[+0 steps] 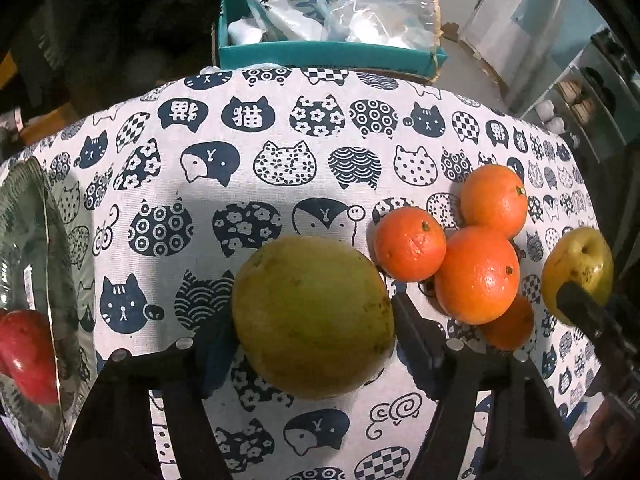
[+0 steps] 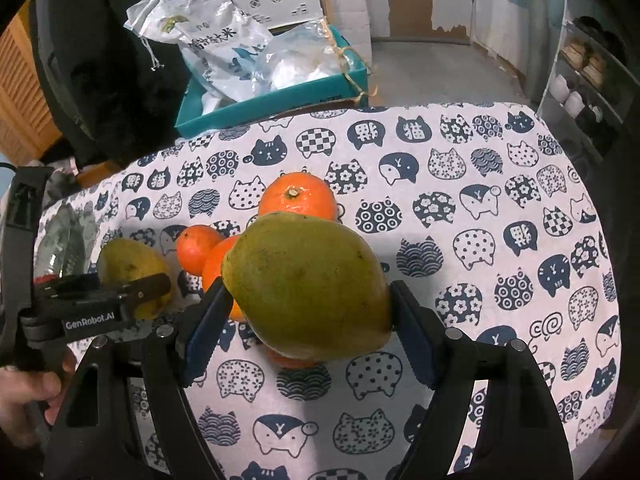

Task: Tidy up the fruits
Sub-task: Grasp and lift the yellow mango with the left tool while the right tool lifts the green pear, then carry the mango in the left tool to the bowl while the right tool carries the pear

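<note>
My left gripper (image 1: 312, 320) is shut on a green-yellow mango (image 1: 312, 316), held over the cat-print cloth. My right gripper (image 2: 308, 300) is shut on a second green-yellow mango (image 2: 308, 284), lifted above the cloth. Several oranges (image 1: 476, 272) lie clustered on the cloth between the two mangoes; in the right wrist view they sit behind and under my mango (image 2: 296, 196). The right gripper with its mango shows at the right edge of the left wrist view (image 1: 578, 268). The left gripper and its mango show at the left of the right wrist view (image 2: 132, 268).
A glass bowl (image 1: 44, 240) with a red fruit (image 1: 24, 352) stands at the table's left edge. A teal box (image 1: 320, 52) full of plastic bags sits beyond the far edge. A shoe rack (image 2: 592, 76) stands at the right.
</note>
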{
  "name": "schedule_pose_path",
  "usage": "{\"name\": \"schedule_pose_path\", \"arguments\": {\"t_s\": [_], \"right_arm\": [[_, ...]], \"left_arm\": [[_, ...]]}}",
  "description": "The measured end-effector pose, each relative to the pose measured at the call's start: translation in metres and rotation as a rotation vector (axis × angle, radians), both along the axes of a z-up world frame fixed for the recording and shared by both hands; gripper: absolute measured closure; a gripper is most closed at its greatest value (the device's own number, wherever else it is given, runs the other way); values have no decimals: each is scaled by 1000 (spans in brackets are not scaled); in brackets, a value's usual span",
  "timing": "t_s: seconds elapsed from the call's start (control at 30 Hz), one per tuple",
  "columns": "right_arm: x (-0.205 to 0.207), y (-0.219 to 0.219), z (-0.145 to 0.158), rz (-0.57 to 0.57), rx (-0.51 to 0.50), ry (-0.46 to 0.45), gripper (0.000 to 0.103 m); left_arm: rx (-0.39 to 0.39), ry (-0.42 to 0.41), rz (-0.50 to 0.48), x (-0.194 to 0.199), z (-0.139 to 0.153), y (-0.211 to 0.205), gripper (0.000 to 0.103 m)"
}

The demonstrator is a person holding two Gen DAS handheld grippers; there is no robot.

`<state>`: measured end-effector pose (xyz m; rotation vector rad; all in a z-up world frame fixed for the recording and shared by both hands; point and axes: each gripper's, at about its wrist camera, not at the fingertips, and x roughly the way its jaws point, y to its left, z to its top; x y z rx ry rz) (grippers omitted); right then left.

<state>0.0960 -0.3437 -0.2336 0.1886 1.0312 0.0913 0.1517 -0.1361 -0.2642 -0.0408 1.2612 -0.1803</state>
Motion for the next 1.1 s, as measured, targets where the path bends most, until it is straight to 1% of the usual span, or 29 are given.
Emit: {"name": "schedule_pose_path", "arguments": {"t_s": [0.1,0.2,0.33,0.63,0.8,1.1], "right_arm": [[0,1,3,0,-4,-10,24],[-1,2,7,1,-11,-20,24],[-2,3,14,2,-17,-38,24],[-8,12,40,12,-54,-85,24],[-10,20,57,24,-59,-118,24],[-16,37,85,58,-49,-172,24]], "left_arm": [[47,-21,-24,-5,2,-5,29],[54,-39,-32,-10,8,-5,30],[72,-86,-46,-17,25,-4,30],[79,-173,-57,-31,64,0,29],[64,-203,-52,-37,83,6,29],[64,-277,-29,-49,117,28,29]]}}
